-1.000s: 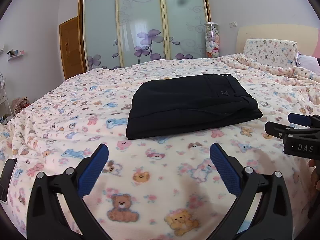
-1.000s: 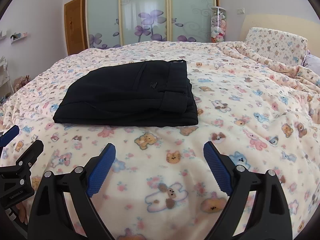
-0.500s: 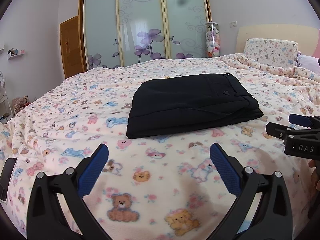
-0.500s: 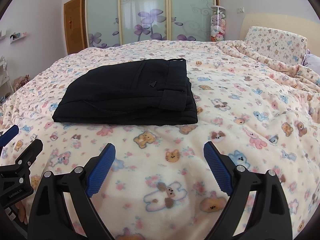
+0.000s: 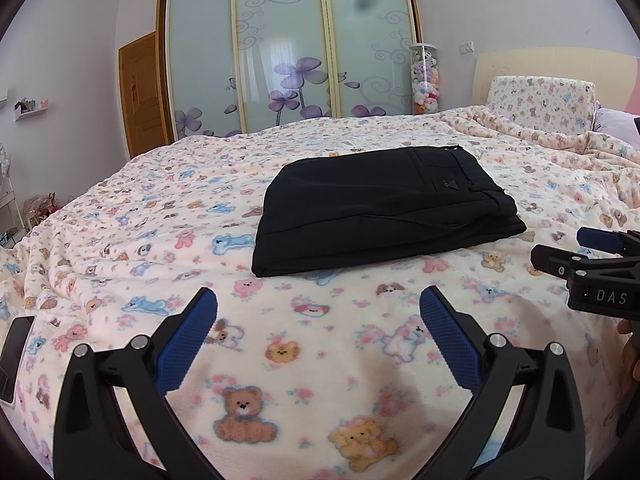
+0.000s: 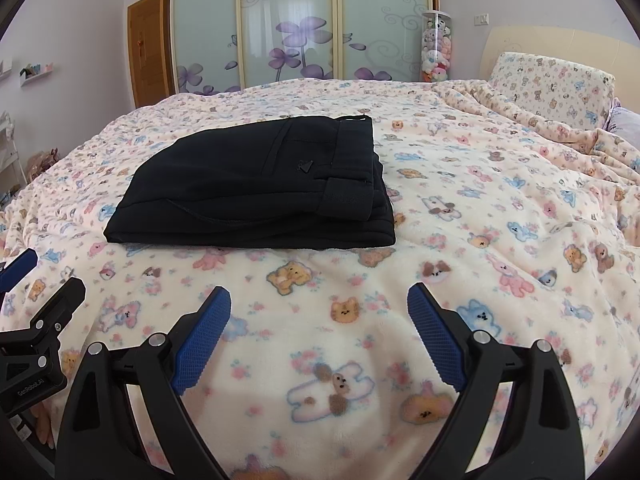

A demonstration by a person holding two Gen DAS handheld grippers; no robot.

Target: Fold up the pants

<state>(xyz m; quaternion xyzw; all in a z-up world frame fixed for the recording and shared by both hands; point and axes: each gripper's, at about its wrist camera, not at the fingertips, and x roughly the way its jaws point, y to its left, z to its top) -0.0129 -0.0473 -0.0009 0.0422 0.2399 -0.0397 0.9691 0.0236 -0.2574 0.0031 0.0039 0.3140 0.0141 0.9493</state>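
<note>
Black pants lie folded into a flat rectangle on the bear-print bedspread, also in the right wrist view. My left gripper is open and empty, held over the bedspread short of the pants' near edge. My right gripper is open and empty, also short of the pants. The right gripper shows at the right edge of the left wrist view. The left gripper shows at the left edge of the right wrist view.
A dark phone lies on the bed at the far left. A pillow and rumpled blanket sit at the back right by the headboard. Sliding wardrobe doors and a tube of plush toys stand behind the bed.
Both grippers stay open and almost still. The pants have not moved.
</note>
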